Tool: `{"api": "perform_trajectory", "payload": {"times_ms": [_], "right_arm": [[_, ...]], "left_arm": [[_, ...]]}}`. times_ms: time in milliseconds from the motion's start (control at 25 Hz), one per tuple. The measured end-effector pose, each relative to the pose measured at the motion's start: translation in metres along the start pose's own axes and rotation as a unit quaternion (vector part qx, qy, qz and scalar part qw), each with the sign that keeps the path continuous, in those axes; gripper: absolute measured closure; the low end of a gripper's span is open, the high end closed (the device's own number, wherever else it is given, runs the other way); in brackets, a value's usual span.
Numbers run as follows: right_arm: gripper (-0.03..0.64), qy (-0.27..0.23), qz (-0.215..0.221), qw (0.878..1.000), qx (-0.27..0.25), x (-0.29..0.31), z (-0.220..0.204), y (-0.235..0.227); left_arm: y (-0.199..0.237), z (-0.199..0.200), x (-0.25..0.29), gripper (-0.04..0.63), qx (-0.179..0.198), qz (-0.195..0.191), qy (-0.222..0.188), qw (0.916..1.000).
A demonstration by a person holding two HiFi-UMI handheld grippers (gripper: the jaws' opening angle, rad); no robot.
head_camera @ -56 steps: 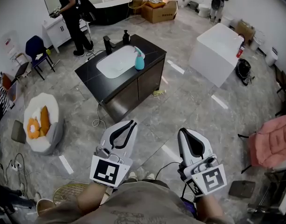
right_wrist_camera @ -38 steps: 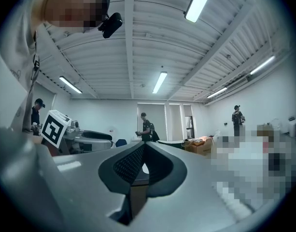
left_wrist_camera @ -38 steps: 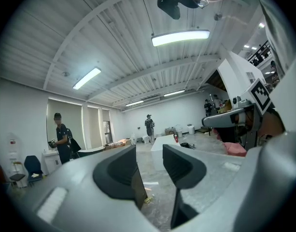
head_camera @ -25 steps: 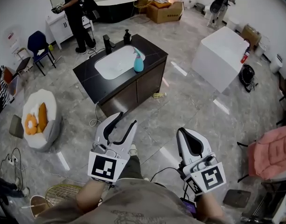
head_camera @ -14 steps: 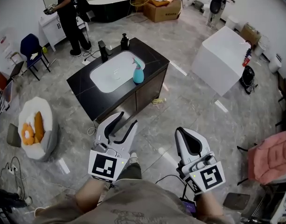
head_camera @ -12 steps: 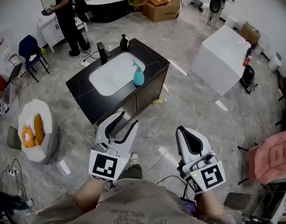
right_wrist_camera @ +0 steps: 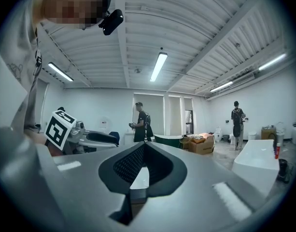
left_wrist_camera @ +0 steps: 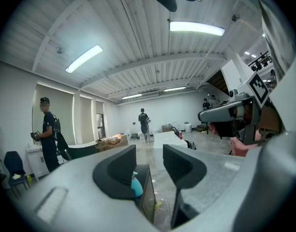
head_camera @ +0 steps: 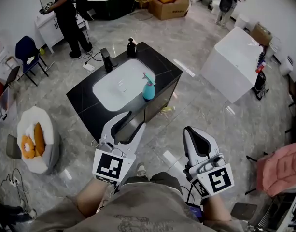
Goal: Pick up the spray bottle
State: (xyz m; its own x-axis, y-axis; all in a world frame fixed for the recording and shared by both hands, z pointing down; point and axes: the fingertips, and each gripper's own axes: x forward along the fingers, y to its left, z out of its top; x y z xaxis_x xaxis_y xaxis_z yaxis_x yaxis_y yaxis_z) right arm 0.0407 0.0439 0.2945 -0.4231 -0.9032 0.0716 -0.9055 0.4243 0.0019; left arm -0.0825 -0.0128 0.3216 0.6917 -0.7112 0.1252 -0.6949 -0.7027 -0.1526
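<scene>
Across the grey marble-patterned floor [head_camera: 201, 105] stands a black rectangular vanity counter [head_camera: 85, 98], with a white box-shaped block [head_camera: 233, 64] well apart on its right. An oval white basin [head_camera: 114, 88] is sunk into the counter top. Nearer the camera, the left gripper [head_camera: 132, 121] hangs over the floor just short of the counter's near edge. Its jaws are spread apart with nothing between them. The right gripper [head_camera: 194, 132] is beside it over the floor, its jaws pressed together on nothing.

The teal plastic spray bottle [head_camera: 148, 88] stands upright on the counter at the basin's right rim, near the counter's edge. In the left gripper view the bottle [left_wrist_camera: 136, 185] peeks out from behind the left jaw, far beyond the gripper [left_wrist_camera: 149, 166]. A black tap [head_camera: 107, 60] and a black pump dispenser [head_camera: 132, 47] stand along the counter's far side.
</scene>
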Motion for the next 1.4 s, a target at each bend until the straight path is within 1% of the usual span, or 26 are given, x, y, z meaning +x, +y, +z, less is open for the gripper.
{"api": "perform_trajectory", "payload": {"times_ms": [80,200,480,640,840,1000,1040,1240,1400], "right_arm": [[0.589,0.004,0.002,1.000,-0.005,0.011,0.000,-0.003],[0.589,0.008,-0.001,1.000,-0.007,0.026,-0.002,-0.013],[0.589,0.017,-0.003,1.000,-0.002,0.059,-0.011,-0.049],[0.589,0.018,0.009,1.000,0.000,0.084,-0.014,-0.074],[0.589,0.026,0.038,0.999,0.002,0.123,-0.015,-0.110],[0.589,0.033,0.072,0.997,0.003,0.158,-0.017,-0.139],[0.589,0.035,0.082,0.996,0.002,0.167,-0.017,-0.145],[0.589,0.044,0.124,0.991,-0.001,0.201,-0.021,-0.181],[0.589,0.049,0.152,0.987,0.002,0.223,-0.029,-0.202]], "left_arm": [[0.007,-0.005,0.009,0.423,-0.007,-0.006,0.004,1.0000],[0.020,-0.011,0.025,0.423,-0.009,-0.001,0.011,0.9999],[0.036,-0.025,0.062,0.422,-0.001,0.004,0.029,0.9996],[0.048,-0.030,0.088,0.422,0.005,0.015,0.039,0.9991],[0.062,-0.028,0.125,0.423,0.008,0.043,0.040,0.9983],[0.073,-0.020,0.158,0.422,0.034,0.058,0.044,0.9968],[0.076,-0.021,0.166,0.422,0.033,0.064,0.048,0.9963],[0.086,-0.037,0.201,0.422,-0.002,0.105,0.076,0.9916],[0.093,-0.042,0.219,0.422,-0.003,0.136,0.091,0.9865]]}}
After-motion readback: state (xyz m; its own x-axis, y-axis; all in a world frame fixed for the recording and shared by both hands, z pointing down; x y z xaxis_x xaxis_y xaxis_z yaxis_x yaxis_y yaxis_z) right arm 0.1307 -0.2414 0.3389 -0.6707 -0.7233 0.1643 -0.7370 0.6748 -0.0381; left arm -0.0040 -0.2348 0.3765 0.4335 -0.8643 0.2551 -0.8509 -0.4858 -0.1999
